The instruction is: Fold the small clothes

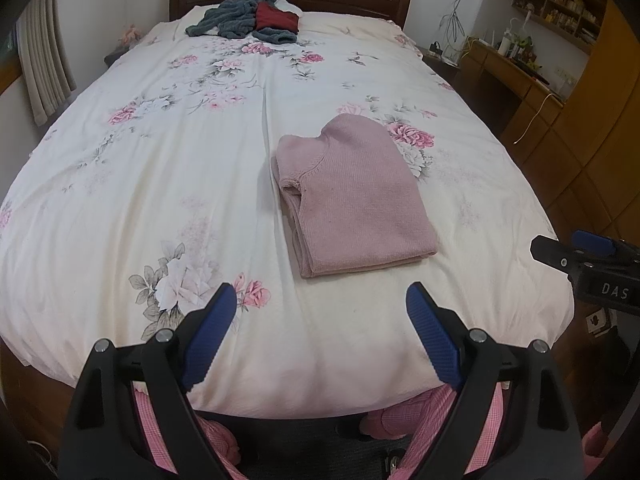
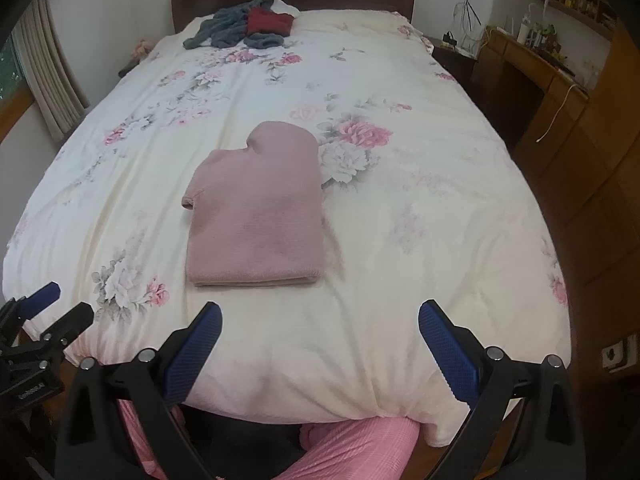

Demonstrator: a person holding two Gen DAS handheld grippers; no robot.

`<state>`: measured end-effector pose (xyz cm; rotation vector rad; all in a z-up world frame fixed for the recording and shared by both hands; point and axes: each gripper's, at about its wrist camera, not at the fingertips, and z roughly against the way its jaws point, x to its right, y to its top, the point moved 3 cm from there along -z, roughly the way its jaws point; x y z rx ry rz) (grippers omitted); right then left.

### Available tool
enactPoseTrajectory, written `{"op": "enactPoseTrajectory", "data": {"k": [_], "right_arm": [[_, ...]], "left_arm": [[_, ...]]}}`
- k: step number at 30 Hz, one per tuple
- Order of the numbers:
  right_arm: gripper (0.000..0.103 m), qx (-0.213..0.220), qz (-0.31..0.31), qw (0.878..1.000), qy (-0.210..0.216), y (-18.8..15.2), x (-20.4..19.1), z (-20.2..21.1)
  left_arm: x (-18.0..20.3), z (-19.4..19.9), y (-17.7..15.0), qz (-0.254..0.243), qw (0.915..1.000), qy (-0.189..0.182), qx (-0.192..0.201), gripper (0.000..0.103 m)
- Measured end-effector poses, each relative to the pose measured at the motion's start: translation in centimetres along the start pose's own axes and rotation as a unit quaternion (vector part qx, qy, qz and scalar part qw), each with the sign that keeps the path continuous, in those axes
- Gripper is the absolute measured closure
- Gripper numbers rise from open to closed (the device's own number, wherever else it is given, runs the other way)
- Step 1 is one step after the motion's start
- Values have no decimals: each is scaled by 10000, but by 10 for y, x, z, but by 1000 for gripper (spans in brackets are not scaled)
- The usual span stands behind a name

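Fingers of left gripper (image 1: pixel 320 312) and right gripper (image 2: pixel 320 328) spread wide, empty, above the bed's near edge. Pink knitted sweater (image 2: pixel 260 208) lies folded mid-bed. Grey-and-red clothes heap (image 2: pixel 248 28) by headboard apparently unfolded.

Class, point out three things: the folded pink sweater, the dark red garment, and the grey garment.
folded pink sweater (image 2: pixel 260 208), right wrist view, top panel.
dark red garment (image 1: pixel 276 16), left wrist view, middle.
grey garment (image 1: pixel 228 20), left wrist view, bunched body.

Pink knit sweater (image 1: pixel 352 196) lies folded flat on the floral bedspread (image 1: pixel 160 160).
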<state>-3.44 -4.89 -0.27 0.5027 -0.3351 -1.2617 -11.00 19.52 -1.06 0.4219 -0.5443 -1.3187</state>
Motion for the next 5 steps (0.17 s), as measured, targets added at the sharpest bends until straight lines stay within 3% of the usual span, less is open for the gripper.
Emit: {"op": "enactPoseTrajectory", "data": {"k": [5], "right_arm": [[4, 1, 0, 10000, -46, 0, 0, 0]], "left_arm": [[0, 0, 0, -18, 10000, 1, 7, 17]]}}
